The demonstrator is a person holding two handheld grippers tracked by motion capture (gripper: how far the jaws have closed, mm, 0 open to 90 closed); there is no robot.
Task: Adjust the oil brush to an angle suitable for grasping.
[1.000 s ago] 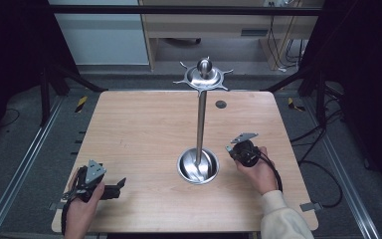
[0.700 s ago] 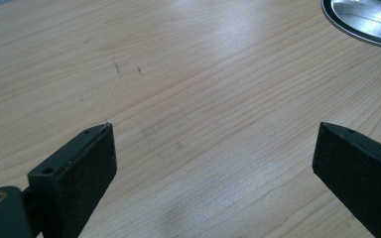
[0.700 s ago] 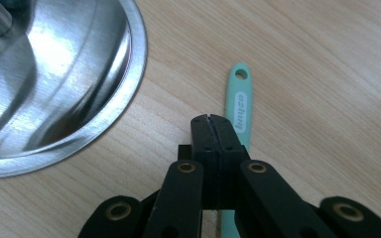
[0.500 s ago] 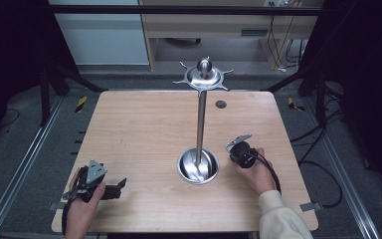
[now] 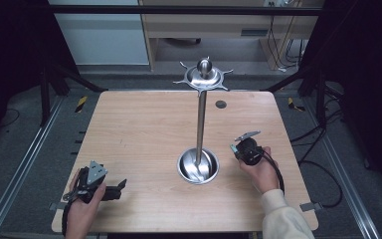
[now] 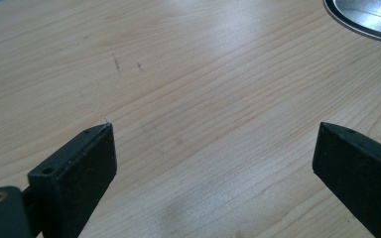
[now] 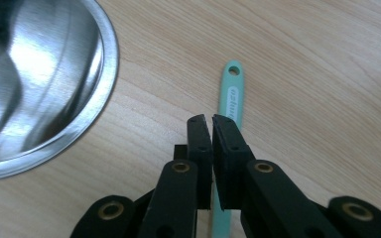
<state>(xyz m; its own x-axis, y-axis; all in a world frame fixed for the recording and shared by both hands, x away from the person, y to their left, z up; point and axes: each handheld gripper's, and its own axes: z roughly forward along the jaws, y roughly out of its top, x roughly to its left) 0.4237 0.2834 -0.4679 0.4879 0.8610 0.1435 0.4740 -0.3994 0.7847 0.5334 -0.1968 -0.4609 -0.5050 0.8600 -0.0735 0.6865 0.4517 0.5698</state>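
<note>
- Nearest the person, at the table's front-left corner: left gripper point(image 5: 110, 189) lies low on the wood in the left hand point(image 5: 82, 209), grey three-cornered plate on top. Its own view shows two matte black jaws spread wide, bare grain between them, nothing held.
- Front right: right hand point(image 5: 261, 172), cream sleeve point(image 5: 283, 216) behind it, holds the right gripper point(image 7: 208, 124) just beside the stand's base. Jaws pressed together, only a hairline slit between the flat black pads; brass-coloured rivets at the linkage.
- Under those closed jaws, in the right gripper view: a thin mint-green plastic strip point(image 7: 230, 94) lies flat on the wood, rounded end with a small hole, faint raised lettering I cannot read. It runs on beneath the jaws; whether they pinch it cannot be told.
- Centre: round polished steel base point(image 5: 198, 167), dished and mirror-bright, with a slim steel pole point(image 5: 200, 124) rising to a disc with short radiating prongs and a ball knob point(image 5: 204, 74).
- Surface: pale wood-grain table point(image 5: 139, 129), rounded corners, a small dark round cap point(image 5: 221, 104) near the far edge.
- Beyond: dark frame rails, grey floor with trailing cables, pale cabinet at the back.
</note>
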